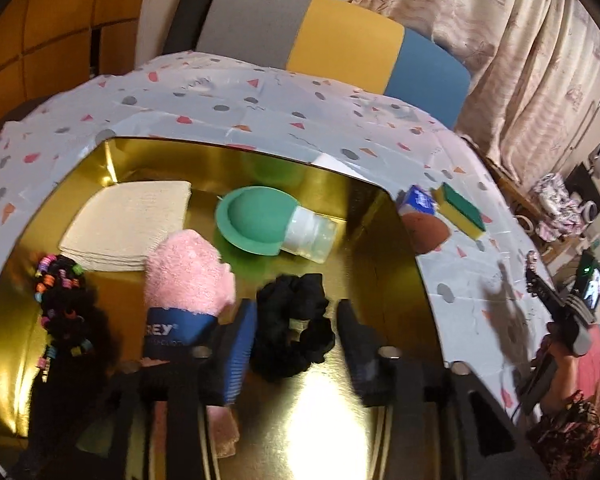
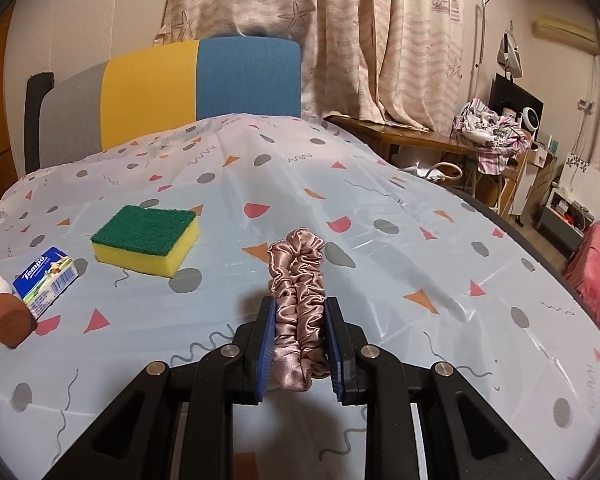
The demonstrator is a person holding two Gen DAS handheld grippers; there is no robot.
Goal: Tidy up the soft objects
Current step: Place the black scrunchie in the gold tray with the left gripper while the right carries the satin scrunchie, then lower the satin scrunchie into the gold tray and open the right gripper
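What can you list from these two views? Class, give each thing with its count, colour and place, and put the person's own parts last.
Tray: one, gold, on the table.
Folded cloth: one, cream, tray's far left.
Pink towel: one, blue band, tray middle.
Green cap bottle: one, lying in the tray.
Beaded hair ties: a bunch, black, tray's left.
Black scrunchie: one, in the tray, between the open left fingers.
Sponge: one, green on yellow, on the tablecloth.
Tissue pack: one, blue, left of the sponge.
Brown puff: one, beside the pack.
Pink scrunchie: one, satin, in the right gripper.
Left gripper: open.
Right gripper: shut on the pink scrunchie.
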